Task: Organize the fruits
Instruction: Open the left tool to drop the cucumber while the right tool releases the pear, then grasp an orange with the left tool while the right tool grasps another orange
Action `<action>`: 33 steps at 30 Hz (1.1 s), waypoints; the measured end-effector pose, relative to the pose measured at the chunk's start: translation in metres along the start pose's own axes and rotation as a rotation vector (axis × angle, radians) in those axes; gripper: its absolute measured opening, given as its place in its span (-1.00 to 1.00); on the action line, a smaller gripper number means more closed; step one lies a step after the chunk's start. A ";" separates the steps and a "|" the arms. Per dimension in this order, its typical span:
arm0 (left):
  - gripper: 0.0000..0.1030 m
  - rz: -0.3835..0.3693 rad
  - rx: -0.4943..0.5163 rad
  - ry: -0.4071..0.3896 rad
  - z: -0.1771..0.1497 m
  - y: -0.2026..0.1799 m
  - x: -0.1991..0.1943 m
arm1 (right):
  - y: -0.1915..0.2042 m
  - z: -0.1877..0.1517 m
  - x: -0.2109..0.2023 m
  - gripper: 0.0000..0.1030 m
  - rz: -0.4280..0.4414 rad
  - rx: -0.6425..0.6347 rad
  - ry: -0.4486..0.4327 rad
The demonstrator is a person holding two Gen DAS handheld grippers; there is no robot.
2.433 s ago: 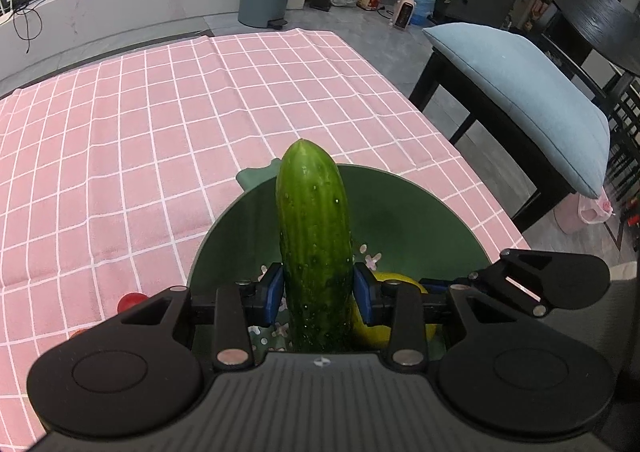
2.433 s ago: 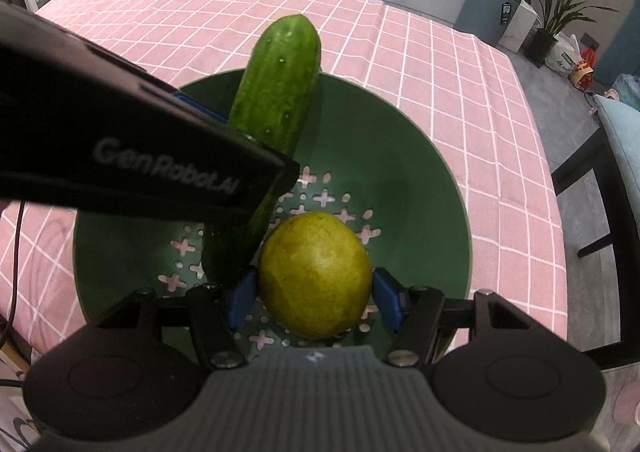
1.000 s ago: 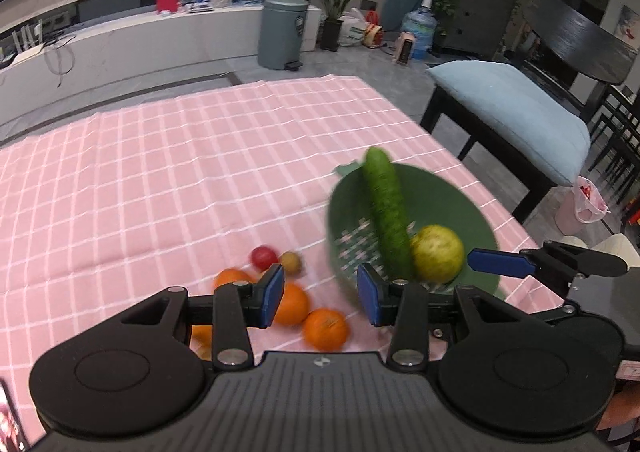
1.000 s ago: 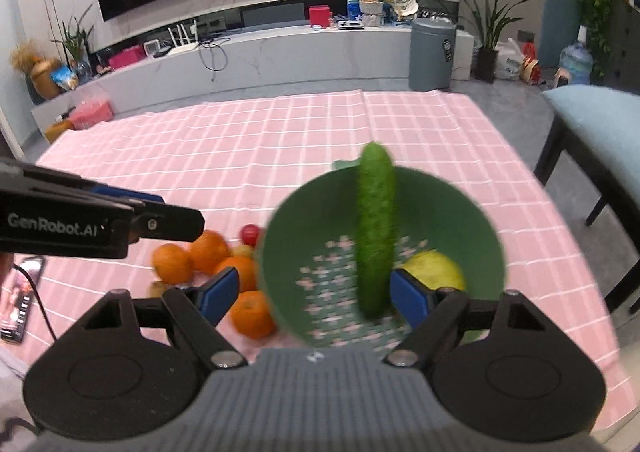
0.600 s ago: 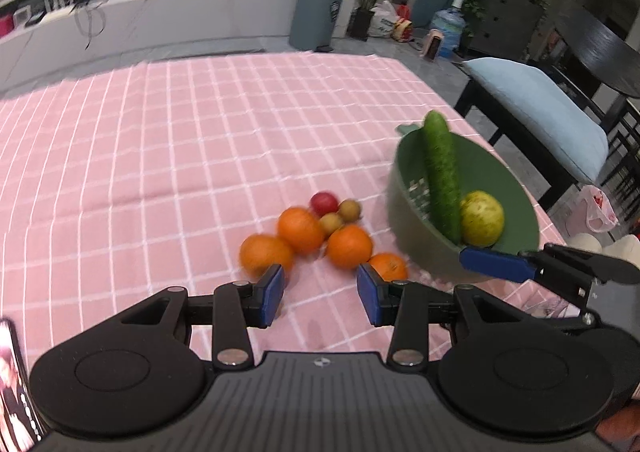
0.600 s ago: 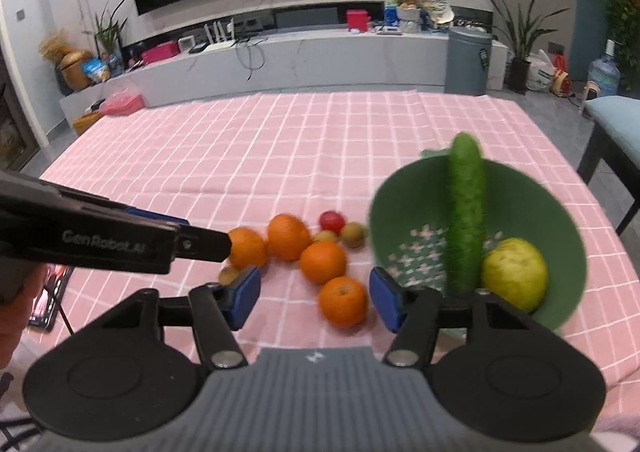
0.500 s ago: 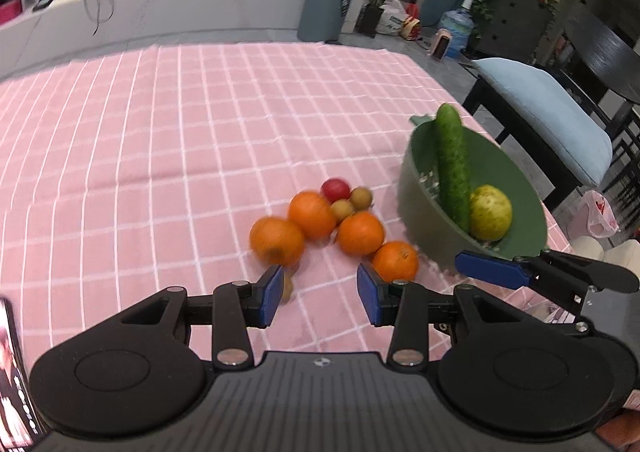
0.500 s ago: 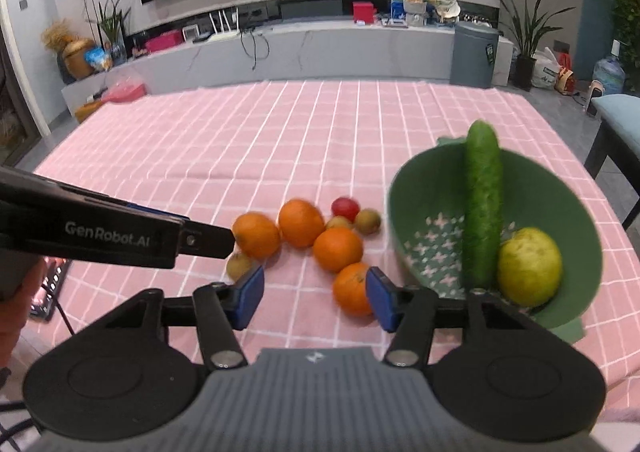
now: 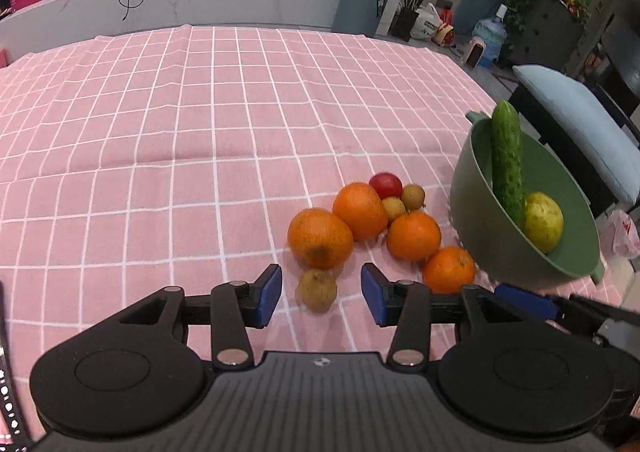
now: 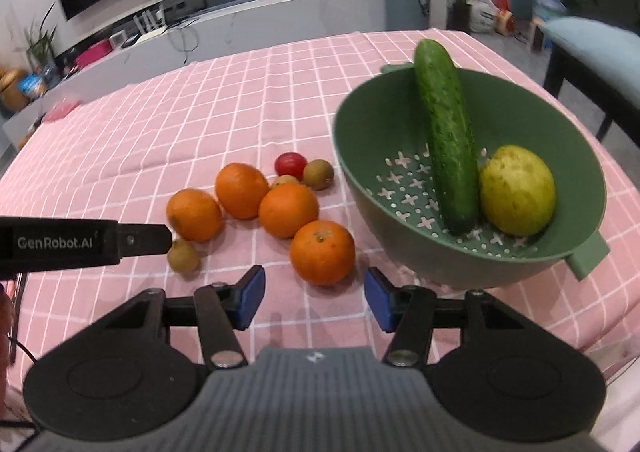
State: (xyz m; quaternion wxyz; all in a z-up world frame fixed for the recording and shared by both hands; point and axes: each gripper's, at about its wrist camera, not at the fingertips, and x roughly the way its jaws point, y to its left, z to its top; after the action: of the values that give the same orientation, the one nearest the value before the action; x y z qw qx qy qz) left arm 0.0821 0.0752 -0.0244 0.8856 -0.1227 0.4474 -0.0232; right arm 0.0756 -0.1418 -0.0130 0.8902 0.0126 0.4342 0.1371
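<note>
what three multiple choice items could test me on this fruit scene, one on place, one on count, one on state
1. Where is the long green cucumber?
A. flat on the pink checked tablecloth
B. leaning in the green plastic colander
C. held in a tool

2. How many round oranges lie on the cloth?
A. two
B. four
C. six

3. What is between the fingers of the right tool?
A. nothing
B. the yellow-green pear
C. the small red tomato

Answers:
1. B: the cucumber rests inside the colander, its tip over the rim.
2. B: four oranges sit clustered on the tablecloth.
3. A: its blue pads stand apart, the nearest orange just beyond them.
</note>
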 end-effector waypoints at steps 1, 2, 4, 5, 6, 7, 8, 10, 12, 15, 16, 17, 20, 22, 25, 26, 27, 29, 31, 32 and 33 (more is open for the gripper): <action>0.12 -0.004 -0.001 -0.002 0.001 0.001 0.003 | -0.002 0.000 0.002 0.04 0.002 0.014 0.000; 0.13 -0.006 0.000 -0.002 0.003 0.001 0.006 | -0.003 0.000 0.005 0.04 0.002 0.026 0.000; 0.14 0.007 -0.001 0.002 0.005 0.001 0.013 | -0.004 0.000 0.009 0.04 -0.005 0.047 -0.001; 0.14 0.013 0.000 0.004 0.006 0.001 0.016 | -0.004 0.000 0.012 0.04 -0.011 0.061 -0.001; 0.14 0.017 0.001 0.009 0.007 0.001 0.019 | -0.004 0.000 0.014 0.04 -0.013 0.078 -0.001; 0.14 0.013 0.000 0.013 0.007 0.000 0.021 | -0.005 0.001 0.015 0.04 -0.015 0.094 -0.002; 0.14 0.007 -0.002 0.014 0.008 0.000 0.023 | -0.006 0.001 0.017 0.04 -0.018 0.109 -0.002; 0.15 -0.003 -0.002 0.013 0.009 -0.001 0.026 | -0.007 0.003 0.021 0.04 -0.016 0.129 -0.001; 0.18 -0.005 0.002 0.014 0.010 -0.002 0.030 | -0.008 0.004 0.025 0.04 -0.016 0.138 0.003; 0.18 0.002 0.004 0.023 0.011 -0.002 0.036 | -0.010 0.005 0.031 0.04 -0.010 0.152 0.010; 0.18 0.005 0.005 0.025 0.011 -0.002 0.038 | -0.011 0.005 0.033 0.04 -0.007 0.158 0.008; 0.18 0.006 0.005 0.027 0.012 -0.002 0.039 | -0.010 0.006 0.034 0.04 -0.004 0.163 0.008; 0.18 0.004 0.004 0.027 0.013 -0.002 0.043 | -0.010 0.008 0.038 0.04 0.000 0.162 0.014; 0.18 0.006 0.010 0.028 0.014 -0.003 0.046 | -0.010 0.008 0.041 0.02 0.002 0.160 0.018; 0.12 0.017 0.034 0.031 0.014 -0.006 0.050 | -0.011 0.008 0.045 -0.11 0.002 0.162 0.023; 0.08 0.017 0.041 0.029 0.014 -0.007 0.050 | -0.011 0.009 0.046 -0.19 0.005 0.161 0.025; 0.00 0.025 0.049 0.025 0.014 -0.008 0.050 | -0.011 0.009 0.046 -0.20 0.005 0.158 0.024; -0.01 0.027 0.055 0.023 0.014 -0.008 0.050 | -0.010 0.009 0.046 -0.21 0.004 0.152 0.023; -0.02 0.026 0.053 0.021 0.014 -0.008 0.049 | -0.010 0.008 0.047 -0.21 0.005 0.150 0.021; -0.03 0.025 0.055 0.020 0.014 -0.008 0.049 | -0.009 0.008 0.047 -0.21 0.004 0.149 0.021; -0.03 0.025 0.056 0.020 0.014 -0.008 0.049 | -0.009 0.008 0.047 -0.22 0.004 0.148 0.022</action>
State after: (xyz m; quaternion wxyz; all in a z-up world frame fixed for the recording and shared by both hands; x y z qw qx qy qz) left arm 0.1231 0.0629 -0.0533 0.8844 -0.0924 0.4569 -0.0260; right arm 0.1111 -0.1379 -0.0456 0.8818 0.0778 0.4527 0.1065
